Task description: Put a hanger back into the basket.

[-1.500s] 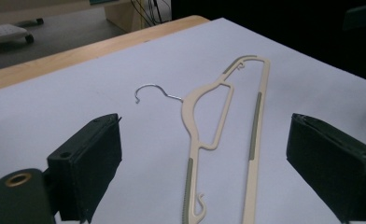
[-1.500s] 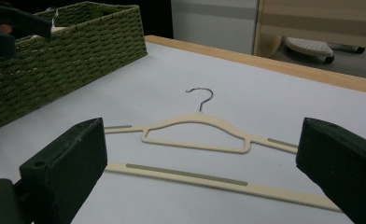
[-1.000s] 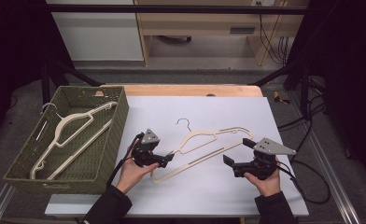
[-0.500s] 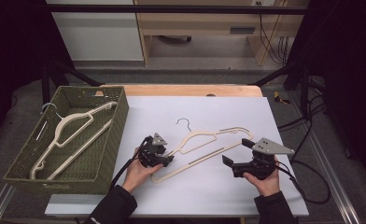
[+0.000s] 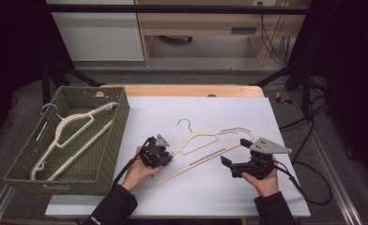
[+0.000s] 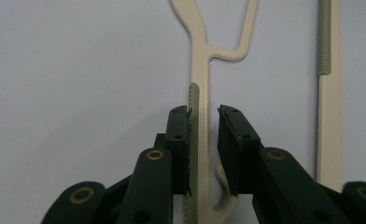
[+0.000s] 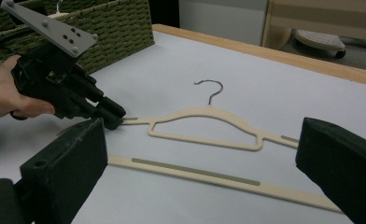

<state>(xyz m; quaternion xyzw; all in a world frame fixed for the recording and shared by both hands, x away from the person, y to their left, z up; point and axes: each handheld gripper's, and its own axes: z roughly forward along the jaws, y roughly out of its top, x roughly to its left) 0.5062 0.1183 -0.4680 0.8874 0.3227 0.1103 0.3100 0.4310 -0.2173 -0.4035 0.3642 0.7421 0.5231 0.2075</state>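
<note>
I see a cream hanger point(image 5: 205, 147) with grey ribbed strips, black grippers point(image 5: 155, 153), olive woven basket point(image 5: 114, 136), white table point(image 5: 210, 112).

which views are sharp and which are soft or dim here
High view: soft, with dark surroundings, the white table evenly lit. Left gripper view: the hanger is crisp near the jaws, flat light, little shadow. Right gripper view: its own near jaws blur, while the left tool is sharper.
</note>
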